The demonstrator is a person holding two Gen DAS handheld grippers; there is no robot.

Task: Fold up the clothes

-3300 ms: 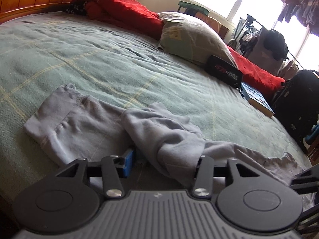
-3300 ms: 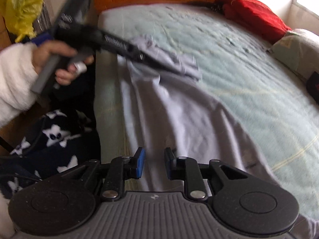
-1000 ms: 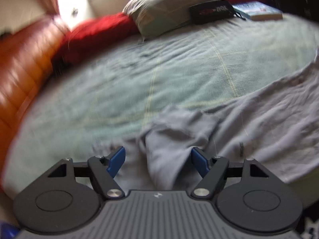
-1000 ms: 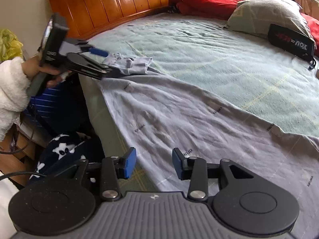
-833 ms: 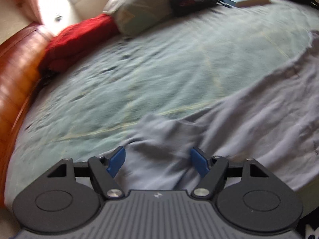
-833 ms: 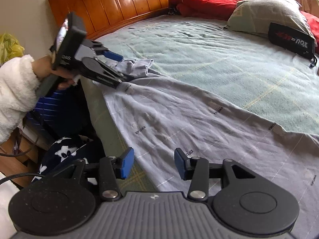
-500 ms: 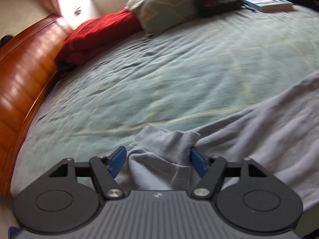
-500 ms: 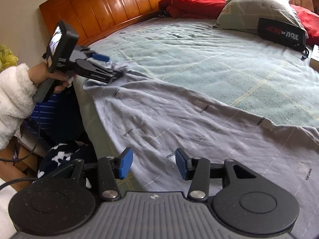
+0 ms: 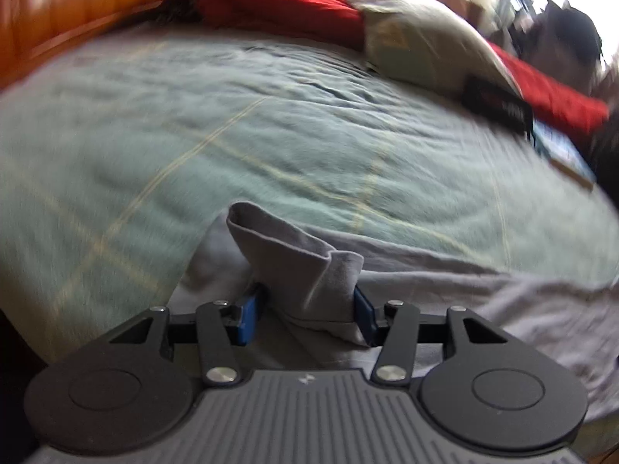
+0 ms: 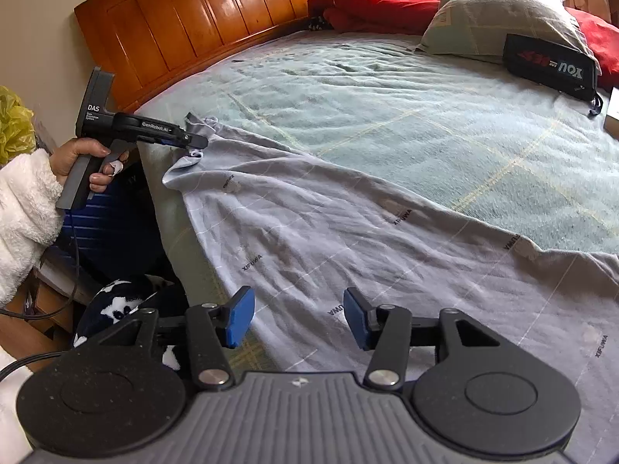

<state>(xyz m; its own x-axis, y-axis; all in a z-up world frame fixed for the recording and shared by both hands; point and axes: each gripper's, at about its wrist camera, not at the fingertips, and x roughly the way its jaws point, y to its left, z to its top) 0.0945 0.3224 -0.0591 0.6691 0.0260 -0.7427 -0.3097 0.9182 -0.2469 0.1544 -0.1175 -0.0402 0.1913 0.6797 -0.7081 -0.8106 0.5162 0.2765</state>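
Two tongs are at work on one grey garment (image 10: 348, 239), which lies spread along the near edge of the bed (image 10: 387, 89), on the green blanket, its far-left end bunched at the bed's left corner. The left tongs (image 9: 305, 309) are closing on that bunched end: a fold of grey cloth (image 9: 298, 266) stands between the blue pads (image 9: 247, 319), touching them on both sides, so the grip looks just made rather than firm. The right wrist view shows the same tongs at the far left, held by a hand (image 10: 89, 164) in a white fleecy sleeve. The right tongs (image 10: 298, 319) hang over the near part of the garment with jaws opening and nothing pinched between them. The step in hand seems to be taking hold of the garment's ends for the first fold. Next, the left grip should tighten fully, and the right tongs need to drop and clamp an edge before any lift.
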